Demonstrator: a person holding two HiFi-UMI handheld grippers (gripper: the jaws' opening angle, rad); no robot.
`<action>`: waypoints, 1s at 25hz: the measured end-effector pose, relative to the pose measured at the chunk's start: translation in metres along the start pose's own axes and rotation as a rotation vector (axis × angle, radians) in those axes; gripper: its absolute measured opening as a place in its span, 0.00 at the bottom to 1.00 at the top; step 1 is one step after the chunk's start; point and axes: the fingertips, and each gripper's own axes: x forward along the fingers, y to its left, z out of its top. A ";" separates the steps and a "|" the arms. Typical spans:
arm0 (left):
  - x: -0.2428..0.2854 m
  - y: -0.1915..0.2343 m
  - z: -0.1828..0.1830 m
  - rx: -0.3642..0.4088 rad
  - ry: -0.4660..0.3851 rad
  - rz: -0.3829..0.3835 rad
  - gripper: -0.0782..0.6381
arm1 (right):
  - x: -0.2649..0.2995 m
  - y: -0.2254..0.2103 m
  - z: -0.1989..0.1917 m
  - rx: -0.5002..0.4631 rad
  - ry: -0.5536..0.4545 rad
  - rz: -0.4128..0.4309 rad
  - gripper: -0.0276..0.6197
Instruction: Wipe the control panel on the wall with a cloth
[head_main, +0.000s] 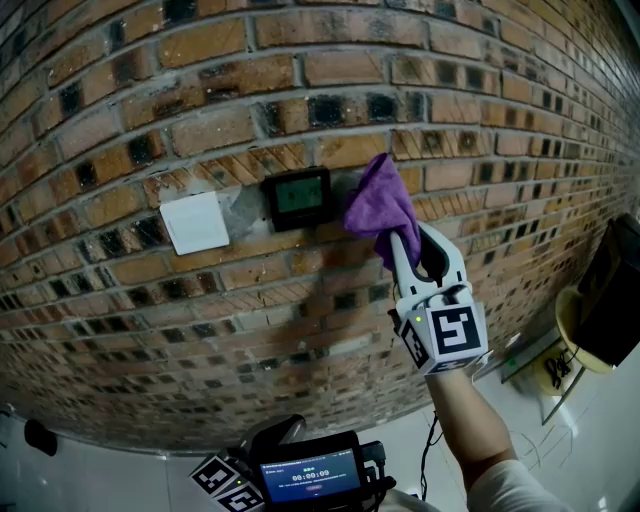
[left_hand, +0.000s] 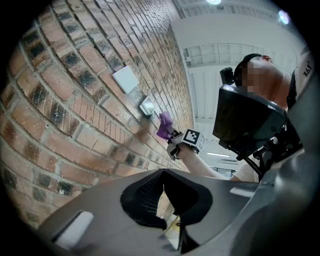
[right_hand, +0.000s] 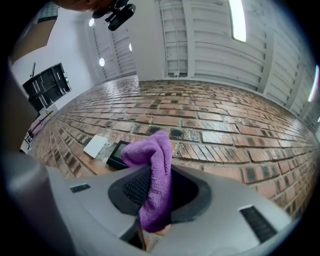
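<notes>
The control panel, a small black box with a green screen, is fixed to the brick wall. My right gripper is shut on a purple cloth, whose bunched top lies against the wall just right of the panel. In the right gripper view the cloth hangs between the jaws of that gripper, with the panel to its left. My left gripper stays low, away from the wall. In its own view the left gripper holds nothing, and only a thin slit shows between the jaws.
A white switch plate sits left of the panel. A black box and a yellow object are at the right edge, with cables below. A device with a lit screen sits on my left gripper.
</notes>
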 end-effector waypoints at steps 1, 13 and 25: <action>0.000 0.000 0.000 0.000 0.000 0.000 0.09 | -0.002 0.000 0.000 0.002 0.001 -0.001 0.21; 0.004 -0.001 -0.001 -0.003 0.005 -0.005 0.09 | -0.033 0.011 0.001 -0.004 0.020 0.043 0.21; 0.002 0.001 -0.004 -0.003 -0.003 0.007 0.09 | -0.065 0.026 -0.019 0.026 0.086 0.084 0.21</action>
